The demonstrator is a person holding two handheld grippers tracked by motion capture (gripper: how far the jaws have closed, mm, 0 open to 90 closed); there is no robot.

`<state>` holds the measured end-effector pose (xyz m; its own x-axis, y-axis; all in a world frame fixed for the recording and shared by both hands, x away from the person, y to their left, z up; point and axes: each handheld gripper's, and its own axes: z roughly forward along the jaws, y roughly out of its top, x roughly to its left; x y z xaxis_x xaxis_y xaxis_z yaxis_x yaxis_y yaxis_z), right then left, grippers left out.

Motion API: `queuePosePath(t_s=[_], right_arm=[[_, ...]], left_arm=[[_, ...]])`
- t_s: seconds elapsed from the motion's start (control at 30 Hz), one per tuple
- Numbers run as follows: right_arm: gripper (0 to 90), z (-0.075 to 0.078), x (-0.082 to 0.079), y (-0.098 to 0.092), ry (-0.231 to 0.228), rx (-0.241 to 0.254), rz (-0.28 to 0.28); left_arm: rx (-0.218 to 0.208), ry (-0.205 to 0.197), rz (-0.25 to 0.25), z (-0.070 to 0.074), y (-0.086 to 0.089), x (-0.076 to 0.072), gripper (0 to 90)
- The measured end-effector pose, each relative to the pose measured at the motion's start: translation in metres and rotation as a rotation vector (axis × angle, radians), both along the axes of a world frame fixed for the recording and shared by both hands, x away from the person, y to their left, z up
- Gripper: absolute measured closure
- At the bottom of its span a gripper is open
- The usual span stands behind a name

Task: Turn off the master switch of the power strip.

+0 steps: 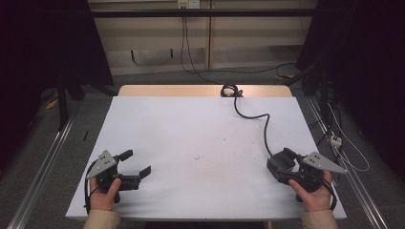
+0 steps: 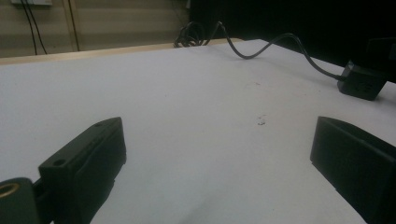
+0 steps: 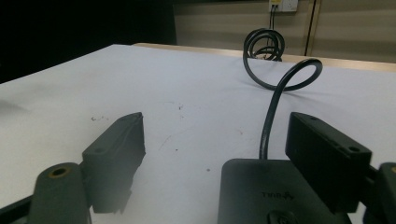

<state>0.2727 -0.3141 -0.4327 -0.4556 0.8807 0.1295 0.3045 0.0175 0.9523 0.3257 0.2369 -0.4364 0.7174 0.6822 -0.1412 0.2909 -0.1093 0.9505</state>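
Black plastic box with its trailing cable lies near the white worktop's right edge, between my right gripper's spread jaws, untouched, probably just released. My left gripper waits open and empty near the front-left corner.

A white table top stands on grey floor before a beige wall.

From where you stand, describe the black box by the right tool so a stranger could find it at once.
Start at the white table and go to its near right corner, where the right tool rests. Between that tool's open jaws lies a flat black box, apart from the left tool. It is the one thing with a black cable snaking from it to a coil at the table's far edge.
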Motion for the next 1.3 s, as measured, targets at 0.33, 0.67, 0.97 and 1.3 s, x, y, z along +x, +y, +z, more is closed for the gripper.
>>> queuePosePath(t_s=[0.33, 0.67, 0.97, 1.3], right_arm=[[10.3, -0.002, -0.002, 0.005, -0.015, -0.01, 0.035], [6.1, -0.004, -0.005, 0.007, -0.023, -0.018, 0.077], [5.2, -0.007, -0.008, 0.01, -0.031, -0.024, 0.097], [5.2, -0.009, -0.009, 0.015, -0.03, -0.041, 0.122]], left_arm=[[-0.001, 0.002, -0.001, 0.0, 0.0, 0.0, 3.3], [0.001, 0.005, -0.004, -0.001, 0.0, 0.0, 3.3], [0.001, 0.007, -0.005, -0.001, -0.001, 0.0, 3.3], [0.0, 0.006, -0.005, -0.001, -0.001, 0.0, 3.3]])
